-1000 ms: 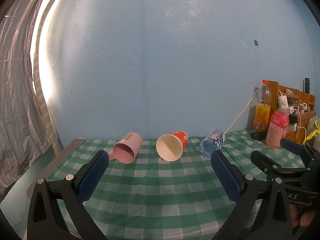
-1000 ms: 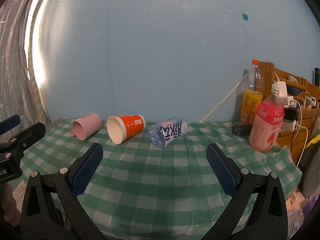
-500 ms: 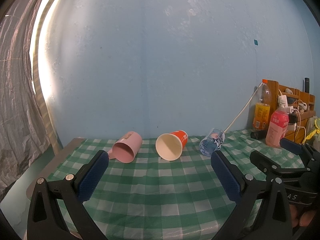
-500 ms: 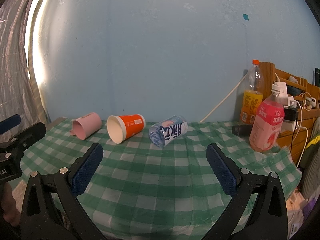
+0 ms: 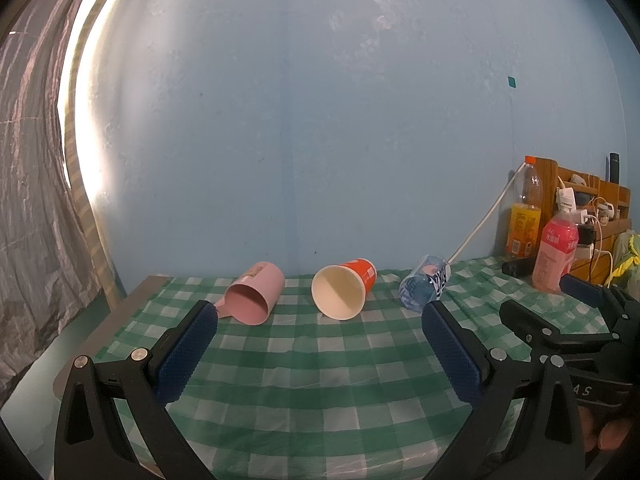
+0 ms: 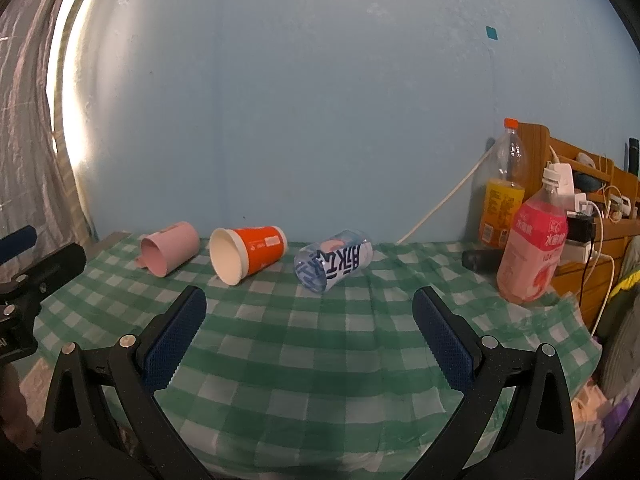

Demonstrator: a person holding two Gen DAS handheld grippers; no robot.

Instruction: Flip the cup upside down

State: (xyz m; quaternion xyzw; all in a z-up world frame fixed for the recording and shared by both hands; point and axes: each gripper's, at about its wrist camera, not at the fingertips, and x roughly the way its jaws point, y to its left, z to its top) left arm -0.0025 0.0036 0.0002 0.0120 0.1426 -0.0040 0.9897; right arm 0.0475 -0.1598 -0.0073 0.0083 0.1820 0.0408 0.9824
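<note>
Cups [image 5: 338, 288] well beyond left gripper [image 5: 318, 338]

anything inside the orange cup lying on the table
The orange cup lies on its side with its mouth toward the left wrist camera. Its cream inner wall and bottom show, with nothing in it. The pink mug beside it looks empty too.
</note>
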